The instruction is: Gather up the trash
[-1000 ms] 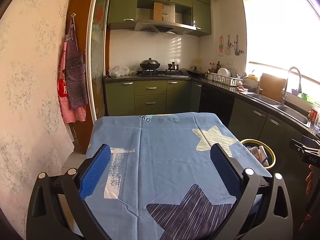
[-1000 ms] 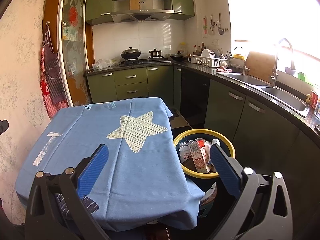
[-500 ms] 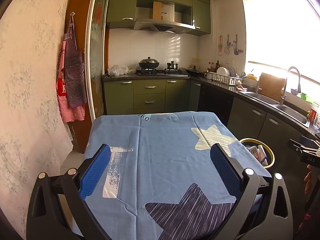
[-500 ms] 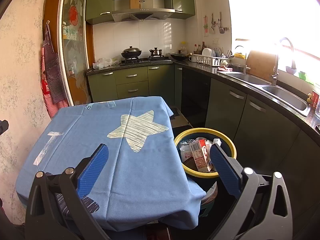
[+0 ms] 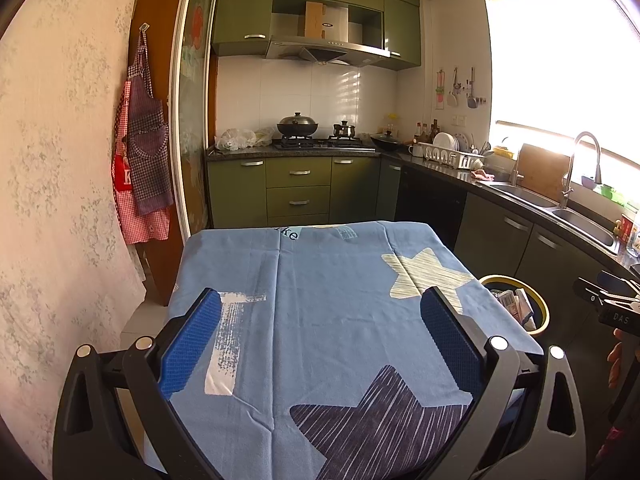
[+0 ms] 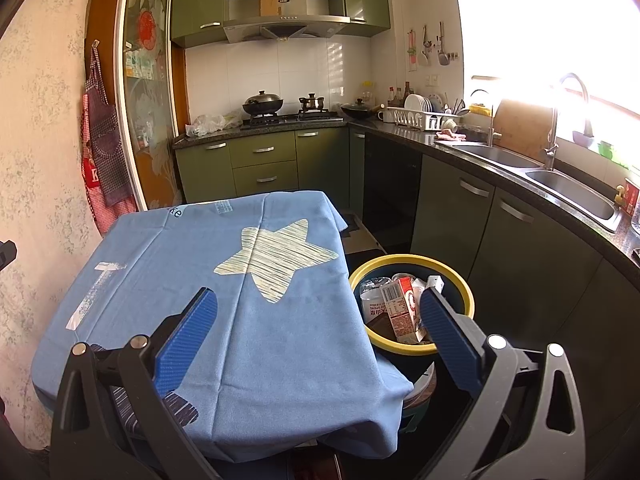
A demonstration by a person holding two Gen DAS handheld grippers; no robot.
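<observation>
Left tool point(image 5: 320, 332) wide open, empty, over near edge of blue star-print cloth-covered surface point(image 5: 328, 280). Right tool point(image 6: 318, 326) also spread, empty, at surface's right edge. No trash visible on cloth. Beyond right edge: round yellow-rimmed bin point(image 6: 460, 284) on floor holds red-white carton point(image 6: 402, 308), clear plastic bottle point(image 6: 372, 292). Likely light, crushable; pinch carton across flat faces, gently.
</observation>
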